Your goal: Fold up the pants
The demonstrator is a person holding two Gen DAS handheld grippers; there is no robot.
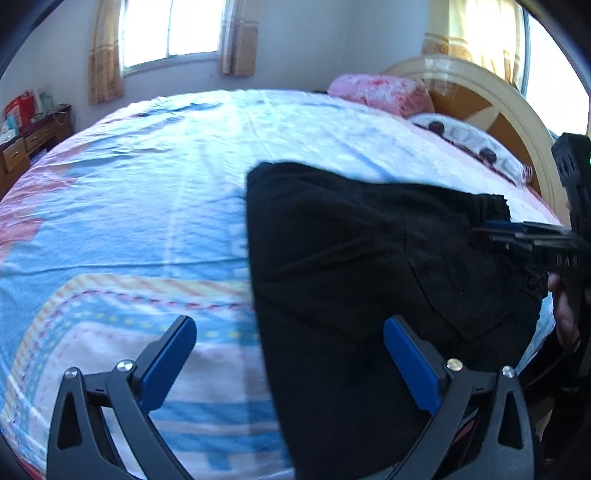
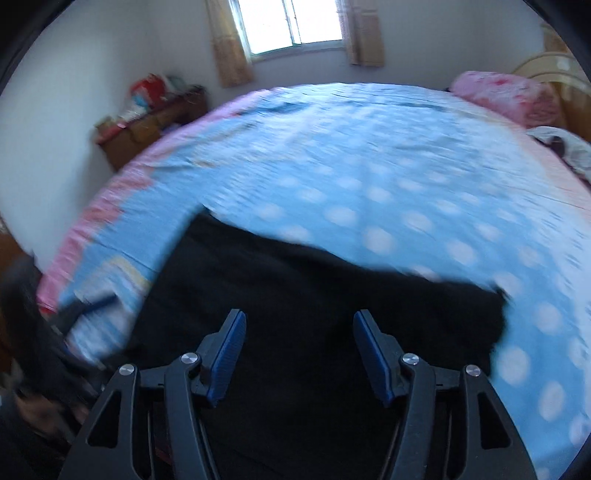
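While daylight pours through a curtained window, a pair of black pants lies on a bed spread with a blue, white-dotted sheet edged in pink. The pants sit near the bed's near edge, folded into a broad dark block with a back pocket facing up and the waistband end toward the headboard.

The left gripper hangs over the bed's near edge with its blue-padded fingers spread wide, nothing between them; one finger is over bare sheet, the other over the left border of the pants. The right gripper is poised above the dark cloth, its fingers standing well apart and gripping nothing; from the left wrist view its fingertips reach in at the waistband side, with a hand on its handle at the frame's right edge. The right wrist view is smeared by motion blur, so whether those fingers touch the fabric cannot be told.

Around the work: a pink floral pillow and a white one with dark spots rest against the curved wooden headboard, well apart from the pants. A wooden dresser piled with red bags and boxes stands by the wall beyond the far corner of the bed. Open sheet lies between the pants and those things.
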